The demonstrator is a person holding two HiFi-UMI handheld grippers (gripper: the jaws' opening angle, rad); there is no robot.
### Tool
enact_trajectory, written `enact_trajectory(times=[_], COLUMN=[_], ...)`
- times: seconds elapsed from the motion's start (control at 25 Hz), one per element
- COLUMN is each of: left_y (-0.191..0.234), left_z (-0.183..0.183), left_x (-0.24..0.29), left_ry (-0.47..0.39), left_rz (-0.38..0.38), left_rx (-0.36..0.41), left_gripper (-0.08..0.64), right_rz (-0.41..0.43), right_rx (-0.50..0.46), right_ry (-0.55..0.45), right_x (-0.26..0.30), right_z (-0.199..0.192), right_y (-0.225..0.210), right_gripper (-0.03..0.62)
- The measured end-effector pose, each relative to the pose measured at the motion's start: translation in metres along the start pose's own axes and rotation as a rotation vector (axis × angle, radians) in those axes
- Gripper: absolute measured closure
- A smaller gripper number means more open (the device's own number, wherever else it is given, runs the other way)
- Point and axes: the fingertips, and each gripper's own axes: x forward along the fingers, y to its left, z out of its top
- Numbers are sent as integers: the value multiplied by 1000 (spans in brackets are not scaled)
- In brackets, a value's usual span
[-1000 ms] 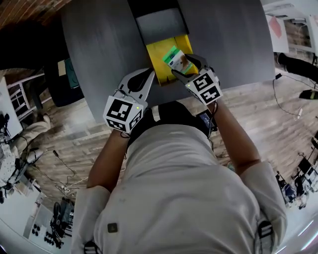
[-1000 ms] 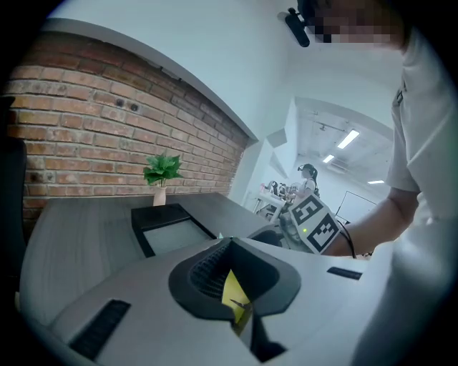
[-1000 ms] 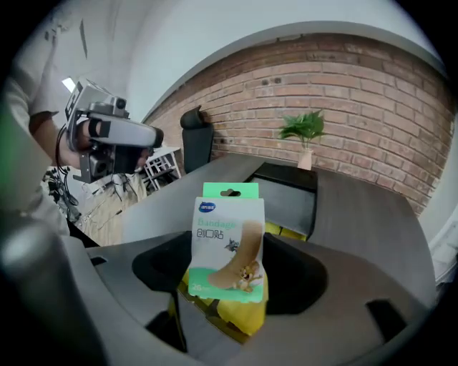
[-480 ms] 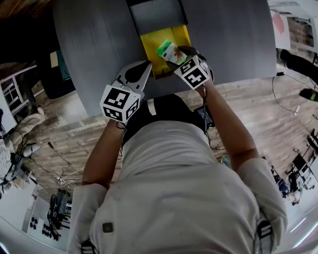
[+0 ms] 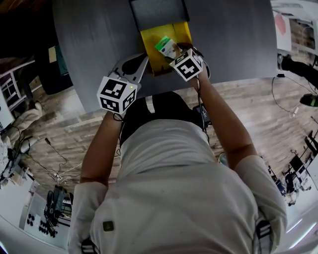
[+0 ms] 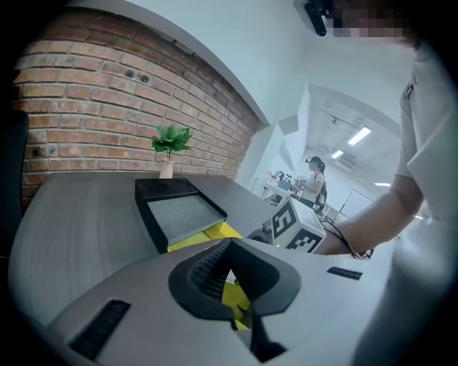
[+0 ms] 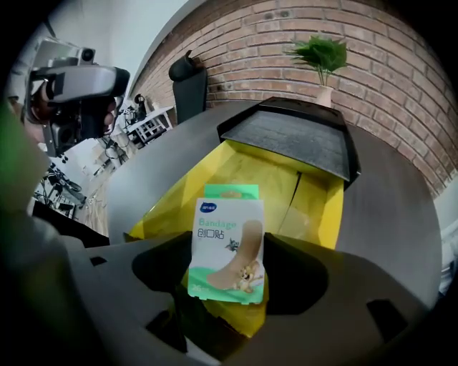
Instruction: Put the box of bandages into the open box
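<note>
Just changed: place of the right gripper [image 5: 175, 50], pushed toward 12 o'clock over the last second, with its marker cube [image 5: 188, 65] turned on the way.
Carried along: box of bandages [image 5: 168, 46], brought from the near rim to above the yellow floor of the open box [image 5: 150, 52].
Meaning for the task: carry judged nearly over, with only lowering and letting go left.
Left gripper [image 5: 140, 61]: at about 7 o'clock of the open box, just beside its near left corner and kept there throughout. Jaws drawn together on nothing, with only a sliver of yellow seen through their hollow.
Open box: yellow inside, resting on the grey table [image 5: 84, 44], with its black-rimmed lid [image 5: 158, 12] laid back at 12 o'clock.
Box of bandages: over the right half of the yellow floor, tilted in the head view. Contact with the floor impossible to judge.
Right gripper: jaws closed against the carton's lower sides, gripping it firmly.
Carton against claw: printed face toward the gripper camera, standing upright between the jaws. Most of its length reaches past the tips toward 12 o'clock, with the green top edge farthest out.
</note>
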Motion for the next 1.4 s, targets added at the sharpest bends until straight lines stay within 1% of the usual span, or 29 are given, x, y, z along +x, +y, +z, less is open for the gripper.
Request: enact_trajectory(times=[0.2, 0.56, 0.72, 0.84, 0.92, 1.12, 1.16, 1.24, 1.4], left_y=[-1, -4, -7, -7, -6, -11, -13, -20, -34], left_z=[-6, -6, -1, 3, 6, 20, 23, 29, 45], left_x=[-1, -1, -8, -15, -22, -43, -48, -57, -83], left_ry=[0, 2, -17, -34, -46, -75, -82, -94, -128], left_rz=[2, 2, -1, 0, -1, -18, -25, -42, -70], left_rx=[-32, -21, -44, -44, -39, -12, -4, 11, 36], left_gripper=[545, 545, 545, 545, 545, 545, 545, 545, 545], right_rz=[-4, -23, -42, -54, -60, -91, -95, -107, -145], right_rx=[21, 18, 24, 22, 27, 29, 28, 23, 11], right_ry=[-21, -57, -74, -89, -112, -216, -228, -254, -337], right_x=[-1, -8, -21, -32, -42, -75, -83, -101, -140], right_z=[3, 13, 18, 23, 29, 46, 50, 59, 78], right_y=[0, 1, 2, 6, 9, 14, 18, 26, 43], right_gripper=[290, 290, 290, 290, 290, 291, 296, 339, 396])
